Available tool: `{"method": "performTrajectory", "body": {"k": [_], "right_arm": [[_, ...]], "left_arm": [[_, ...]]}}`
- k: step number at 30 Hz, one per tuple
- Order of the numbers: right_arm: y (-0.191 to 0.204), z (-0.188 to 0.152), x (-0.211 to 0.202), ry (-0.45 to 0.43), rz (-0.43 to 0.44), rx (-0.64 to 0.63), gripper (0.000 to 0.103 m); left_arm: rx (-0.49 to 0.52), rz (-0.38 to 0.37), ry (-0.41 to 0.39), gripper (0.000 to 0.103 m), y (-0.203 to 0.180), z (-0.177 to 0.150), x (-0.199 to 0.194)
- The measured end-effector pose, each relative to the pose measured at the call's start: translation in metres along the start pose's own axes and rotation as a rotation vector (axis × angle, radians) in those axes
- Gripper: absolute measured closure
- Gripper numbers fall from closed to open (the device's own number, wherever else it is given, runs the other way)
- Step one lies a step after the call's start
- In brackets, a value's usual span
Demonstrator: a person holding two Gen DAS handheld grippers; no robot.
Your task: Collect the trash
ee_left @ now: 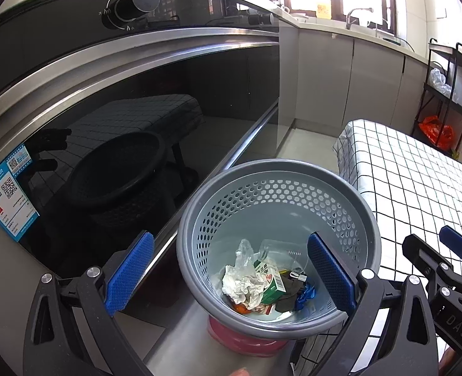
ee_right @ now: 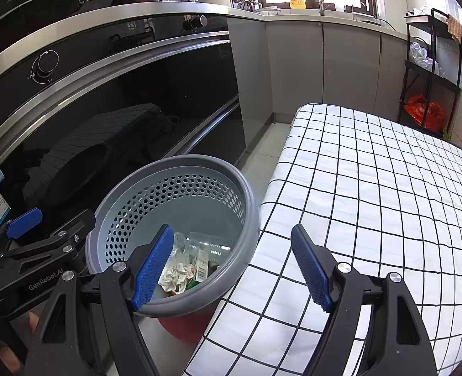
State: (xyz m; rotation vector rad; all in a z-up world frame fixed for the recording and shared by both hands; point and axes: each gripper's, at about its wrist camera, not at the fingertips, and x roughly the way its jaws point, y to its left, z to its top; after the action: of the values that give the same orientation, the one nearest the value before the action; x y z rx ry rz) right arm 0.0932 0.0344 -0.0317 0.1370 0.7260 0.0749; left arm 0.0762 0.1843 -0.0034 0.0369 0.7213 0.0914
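A grey perforated waste basket [ee_left: 361,210] stands on a red stool [ee_left: 246,340] between the oven and the table; it also shows in the right wrist view [ee_right: 246,188]. Inside lie crumpled white paper [ee_left: 238,283], a green carton [ee_left: 271,280], clear plastic [ee_left: 276,252] and dark and blue scraps [ee_left: 304,291]. My left gripper [ee_left: 231,277] is open and empty above the basket. My right gripper [ee_right: 232,268] is open and empty over the basket's right rim and the table edge. The right gripper shows in the left wrist view [ee_left: 456,244], the left in the right wrist view [ee_right: 24,219].
A table with a white black-checked cloth [ee_right: 372,203] is right of the basket. A black glass oven front [ee_left: 137,144] with knobs [ee_left: 140,0] is on the left. Grey cabinets [ee_right: 325,69] and a black shelf rack with an orange bag [ee_right: 423,112] stand behind.
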Motion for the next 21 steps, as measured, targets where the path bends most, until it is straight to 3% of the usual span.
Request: {"method": "performTrajectory", "body": {"k": [21], "right_arm": [[0.0021,0.0004,0.0012,0.001,-0.004,0.001,0.029]], "left_arm": [[0.000,0.007,0.002,0.006,0.0004,-0.0010,-0.0008]]}}
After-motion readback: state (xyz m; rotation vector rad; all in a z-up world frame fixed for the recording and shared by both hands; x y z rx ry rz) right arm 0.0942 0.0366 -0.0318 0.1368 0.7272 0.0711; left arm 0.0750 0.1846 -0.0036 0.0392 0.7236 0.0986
